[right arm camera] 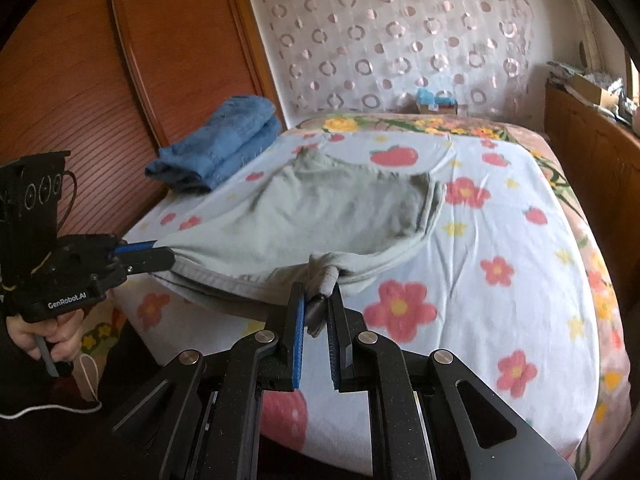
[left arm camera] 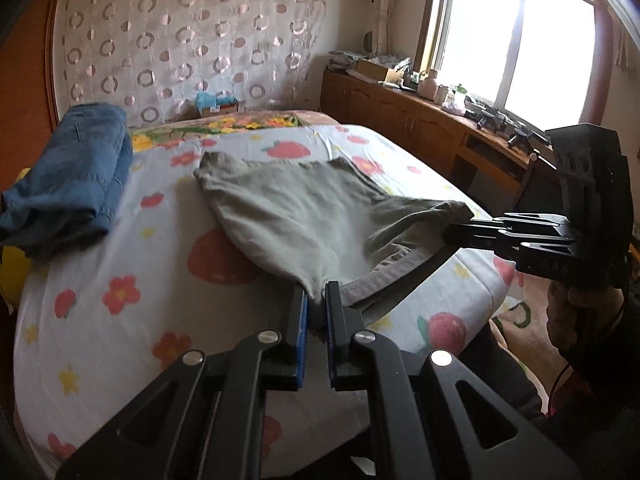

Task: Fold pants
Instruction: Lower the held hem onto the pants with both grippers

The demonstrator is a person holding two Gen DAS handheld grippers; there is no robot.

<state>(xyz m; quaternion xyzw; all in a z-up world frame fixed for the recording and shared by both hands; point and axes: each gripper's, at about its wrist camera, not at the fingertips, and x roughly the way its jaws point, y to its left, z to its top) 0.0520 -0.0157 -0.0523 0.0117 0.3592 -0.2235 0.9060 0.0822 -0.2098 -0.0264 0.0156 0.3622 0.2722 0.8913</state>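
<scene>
**Both grippers holding the near edge of the grey pants on the bed**

The grey pants (left arm camera: 304, 212) lie spread on the flowered bedsheet (left arm camera: 120, 320), their far end flat on the bed and their near edge lifted towards the foot of the mattress. The left gripper (left arm camera: 316, 300) is clenched on a bunch of cloth at one near corner; the fabric shows pinched between its blue pads. The right gripper (right arm camera: 318, 304) is likewise clamped on a twisted wad of the same edge, seen from its own camera as a grey roll squeezed between the fingers. Between the two grips the hem hangs in a slack curve just above the sheet.

A folded pile of blue jeans (left arm camera: 72, 184) sits on the bed's left side, against the wooden wardrobe (right arm camera: 120, 80), near the pants but apart from them. At the head of the bed a small box with blue cloth (left arm camera: 216, 104) rests before a circle-patterned curtain (left arm camera: 180, 40). Along the right wall runs a low wooden cabinet (left arm camera: 400, 120), cluttered on top, under a bright window (left arm camera: 520, 40).
</scene>
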